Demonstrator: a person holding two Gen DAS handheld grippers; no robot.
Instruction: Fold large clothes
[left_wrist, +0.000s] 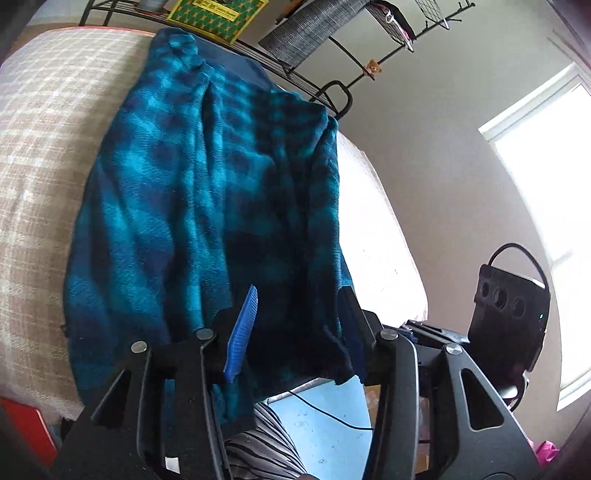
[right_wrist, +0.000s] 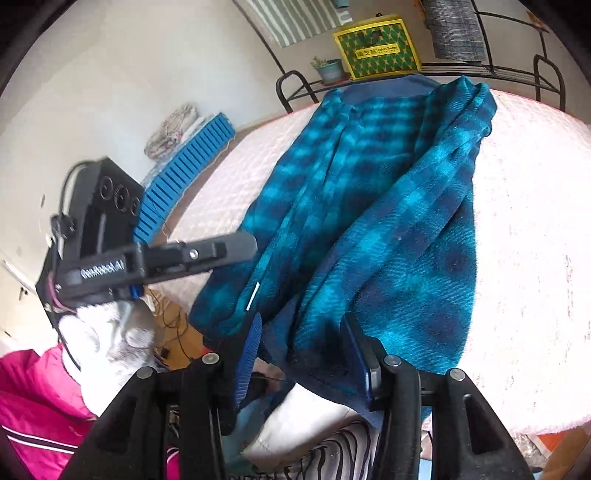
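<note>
Item: blue plaid garment (right_wrist: 369, 206), spread lengthwise on the bed (right_wrist: 524, 229), near hem overhanging the edge. Left claw (left_wrist: 295, 332) and right claw (right_wrist: 303, 354): both parted, hem cloth between the jaws, unpinched. Handling: seat both corners deep, close evenly, lift together, fold toward the collar.

A large fleece garment (left_wrist: 207, 206) in teal and dark blue plaid lies spread lengthwise on the bed, rumpled with long creases. Its solid navy collar edge sits at the far end by the headboard. One side is folded inward over the middle, and the near hem hangs over the mattress edge.
</note>
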